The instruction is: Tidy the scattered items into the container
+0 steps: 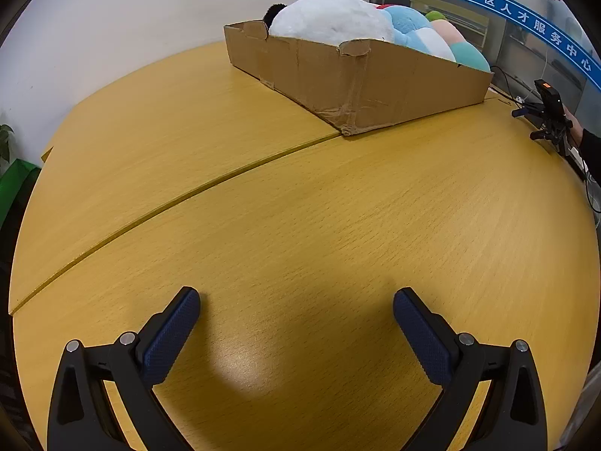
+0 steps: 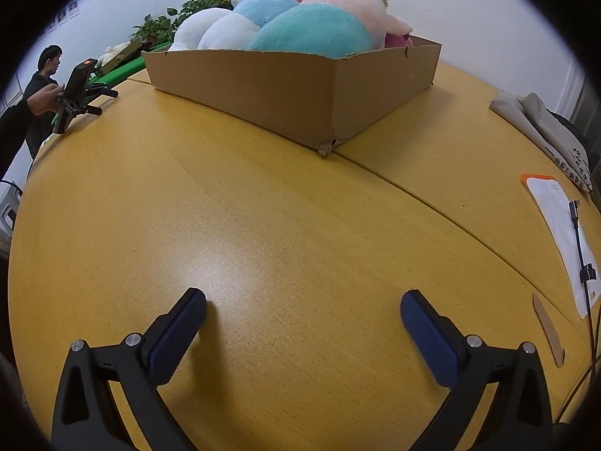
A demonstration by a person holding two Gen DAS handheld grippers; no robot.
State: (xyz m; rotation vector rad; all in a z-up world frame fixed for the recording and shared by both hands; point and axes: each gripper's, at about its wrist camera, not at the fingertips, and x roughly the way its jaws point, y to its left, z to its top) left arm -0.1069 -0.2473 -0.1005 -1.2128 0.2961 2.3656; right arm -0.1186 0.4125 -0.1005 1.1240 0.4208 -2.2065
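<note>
A shallow cardboard box point(image 1: 375, 86) stands on the yellow wooden table point(image 1: 263, 206), filled with plush toys: a white one point(image 1: 330, 18), a blue one point(image 1: 407, 22) and a teal one point(image 1: 469, 56). The right wrist view shows the same box point(image 2: 285, 90) with the teal plush point(image 2: 311, 30), a pink plush point(image 2: 360, 3) and a white plush point(image 2: 203, 30). My left gripper point(image 1: 296, 300) is open and empty, low over the bare table, well short of the box. My right gripper point(image 2: 303, 302) is open and empty, also short of the box.
A seam point(image 1: 188, 195) runs across the table. A person point(image 2: 33, 90) holds another black device point(image 2: 77, 86) at the table's left edge in the right wrist view. A white paper with a cable point(image 2: 563, 233) and a grey bag point(image 2: 541, 127) lie at right.
</note>
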